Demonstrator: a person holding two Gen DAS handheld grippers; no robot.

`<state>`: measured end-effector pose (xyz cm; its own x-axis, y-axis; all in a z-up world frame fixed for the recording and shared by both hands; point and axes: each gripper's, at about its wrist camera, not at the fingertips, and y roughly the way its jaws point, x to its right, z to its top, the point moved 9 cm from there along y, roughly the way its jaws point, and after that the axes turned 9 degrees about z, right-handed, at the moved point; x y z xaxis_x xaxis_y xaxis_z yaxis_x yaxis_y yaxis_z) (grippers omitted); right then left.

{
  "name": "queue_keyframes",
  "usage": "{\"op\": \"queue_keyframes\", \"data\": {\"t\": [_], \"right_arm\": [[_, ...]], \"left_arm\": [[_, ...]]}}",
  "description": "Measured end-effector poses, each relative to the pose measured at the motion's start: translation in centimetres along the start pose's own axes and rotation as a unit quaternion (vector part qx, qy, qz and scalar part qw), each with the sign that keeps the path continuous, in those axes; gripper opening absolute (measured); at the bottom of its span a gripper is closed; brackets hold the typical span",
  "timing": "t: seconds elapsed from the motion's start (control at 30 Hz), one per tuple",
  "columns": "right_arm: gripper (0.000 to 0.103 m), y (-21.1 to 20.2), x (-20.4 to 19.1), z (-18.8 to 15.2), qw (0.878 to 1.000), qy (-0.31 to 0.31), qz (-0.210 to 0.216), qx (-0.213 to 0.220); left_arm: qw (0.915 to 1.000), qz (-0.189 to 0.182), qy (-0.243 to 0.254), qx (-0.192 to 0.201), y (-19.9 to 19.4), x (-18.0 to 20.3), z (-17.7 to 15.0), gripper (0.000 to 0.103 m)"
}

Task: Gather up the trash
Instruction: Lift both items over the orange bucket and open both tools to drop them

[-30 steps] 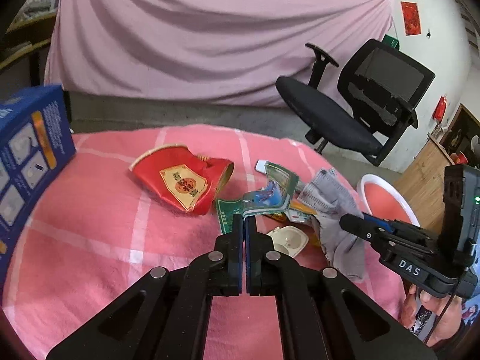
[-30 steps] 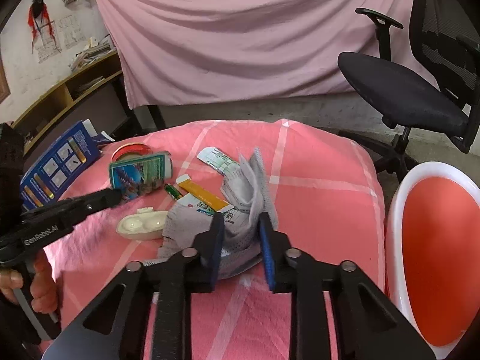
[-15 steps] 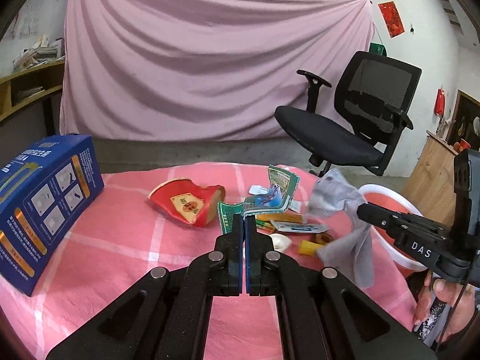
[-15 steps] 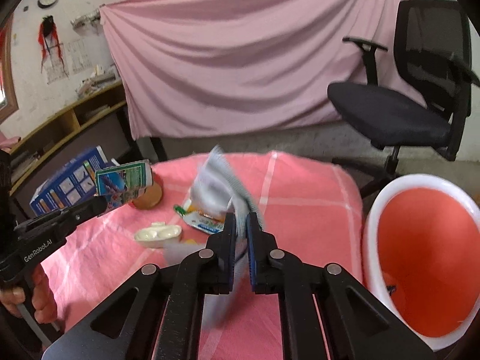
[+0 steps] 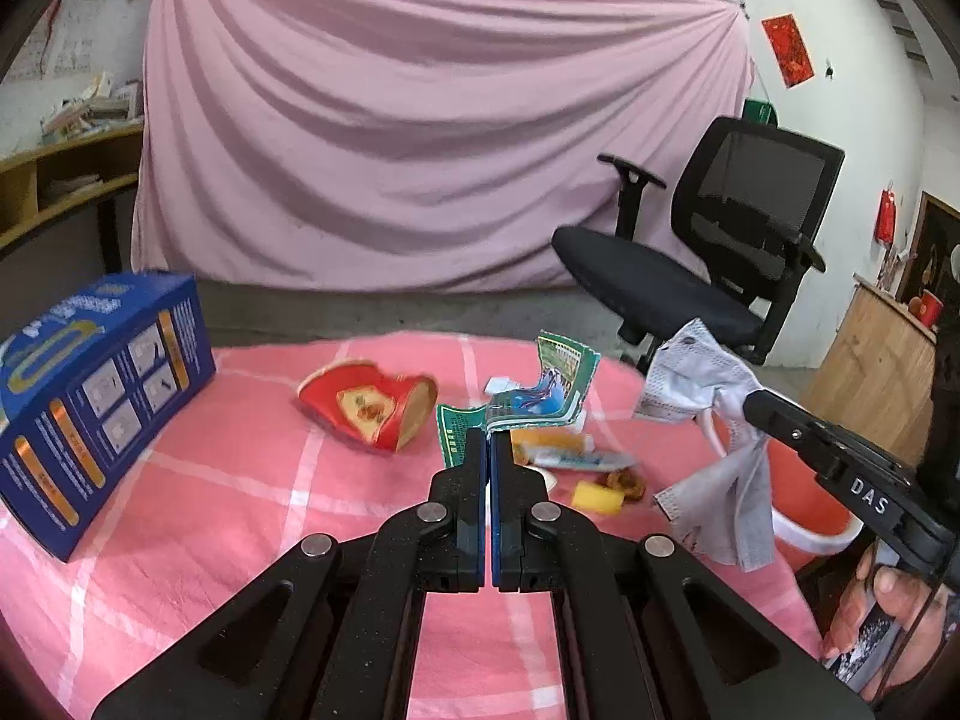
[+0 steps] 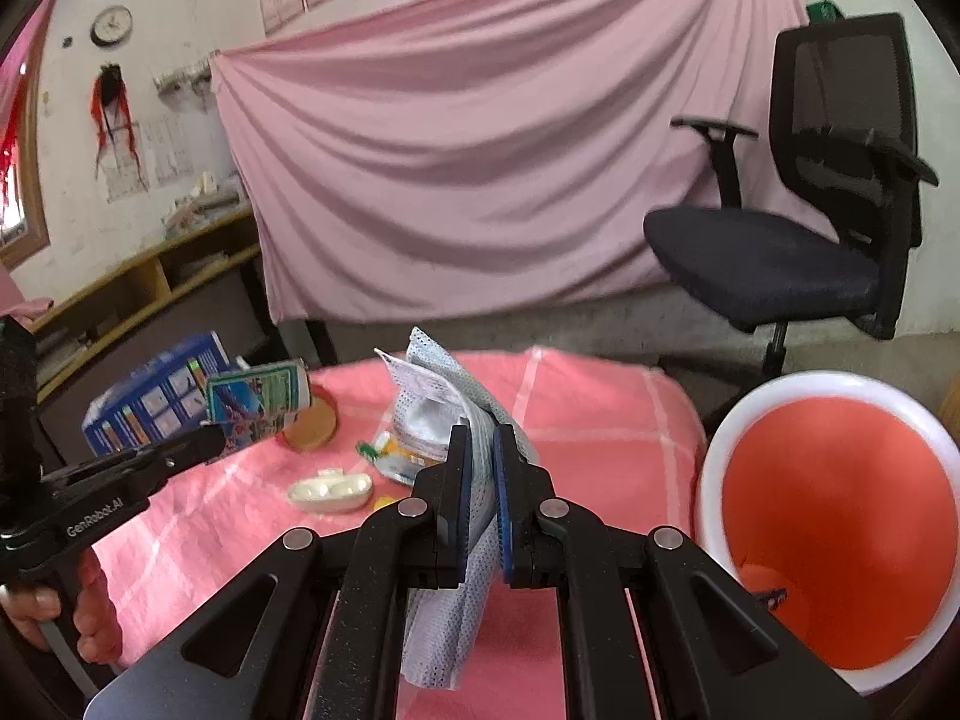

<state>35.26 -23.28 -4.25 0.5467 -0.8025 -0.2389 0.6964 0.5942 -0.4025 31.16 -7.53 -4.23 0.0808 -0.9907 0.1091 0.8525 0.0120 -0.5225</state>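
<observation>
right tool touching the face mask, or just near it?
Touching. In the right wrist view the right tool is shut on the face mask, its fabric pinched between the pads. The left wrist view shows the mask hanging from its tip.

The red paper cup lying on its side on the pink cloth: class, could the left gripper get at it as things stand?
Probably not yet. The way to the red paper cup looks clear, but the left gripper is shut on a green carton, which it must drop first.
</observation>
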Motion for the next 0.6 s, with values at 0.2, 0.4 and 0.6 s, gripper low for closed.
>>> {"op": "queue_keyframes", "data": {"t": [0.2, 0.4, 0.6], "right_arm": [[0.005, -4.5, 0.2, 3.0, 0.993, -0.026, -0.023, 0.112], [0.005, -9.7, 2.8, 5.1, 0.974, -0.023, -0.069, 0.215], [0.005, -13.1, 6.7, 5.3, 0.958, -0.015, -0.133, 0.252]], "left_arm": [[0.9982, -0.02, 0.006, 0.056, -2.0, 3.1, 3.2, 0.0], [0.9928, -0.069, 0.016, 0.097, -3.3, 8.5, 5.7, 0.0], [0.9851, -0.124, 0.032, 0.115, -3.3, 14.4, 6.8, 0.0]]}}
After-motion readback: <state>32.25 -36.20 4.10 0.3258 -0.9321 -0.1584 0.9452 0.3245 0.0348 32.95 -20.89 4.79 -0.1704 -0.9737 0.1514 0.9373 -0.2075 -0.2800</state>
